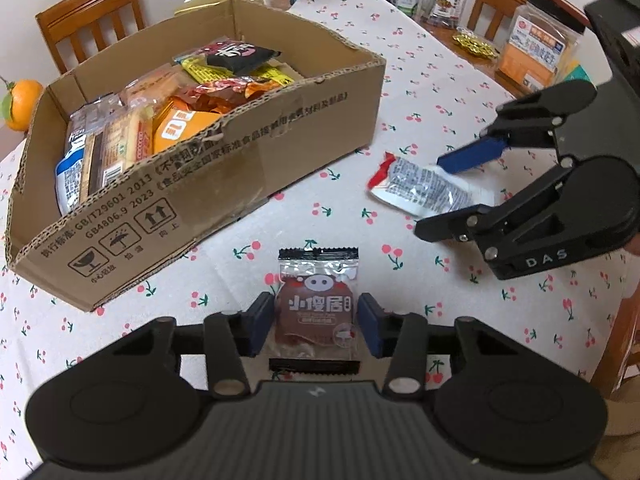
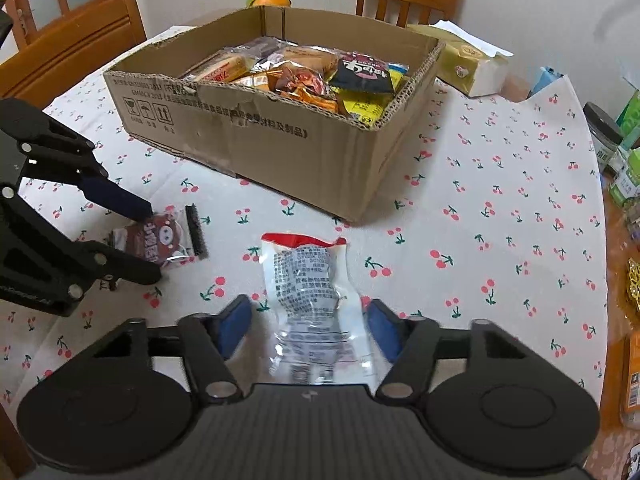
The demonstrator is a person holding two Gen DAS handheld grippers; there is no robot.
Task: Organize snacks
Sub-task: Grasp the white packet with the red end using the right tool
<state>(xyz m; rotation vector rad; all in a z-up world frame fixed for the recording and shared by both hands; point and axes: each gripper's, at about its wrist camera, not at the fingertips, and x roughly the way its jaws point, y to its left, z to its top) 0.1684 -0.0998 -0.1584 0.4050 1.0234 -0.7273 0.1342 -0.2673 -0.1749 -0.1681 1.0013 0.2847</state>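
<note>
On the cherry-print surface (image 1: 420,92), before the box (image 1: 224,184), the left hand-held gripper (image 1: 316,322) pinches a brown packet (image 1: 316,312); the right hand-held gripper (image 2: 306,330) narrowly straddles a silver packet (image 2: 308,280), pads apparently not touching. Picking is under way; next, lift both into the box.

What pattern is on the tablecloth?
Small red cherries on white tablecloth; clearest in the right wrist view.

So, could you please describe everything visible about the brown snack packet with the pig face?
The brown snack packet is a small glossy plastic pouch with black serrated end seals, a cartoon pig face and white characters. It lies flat on the cherry-print tablecloth, near the cardboard box, with the left gripper shut on its sides.
</note>
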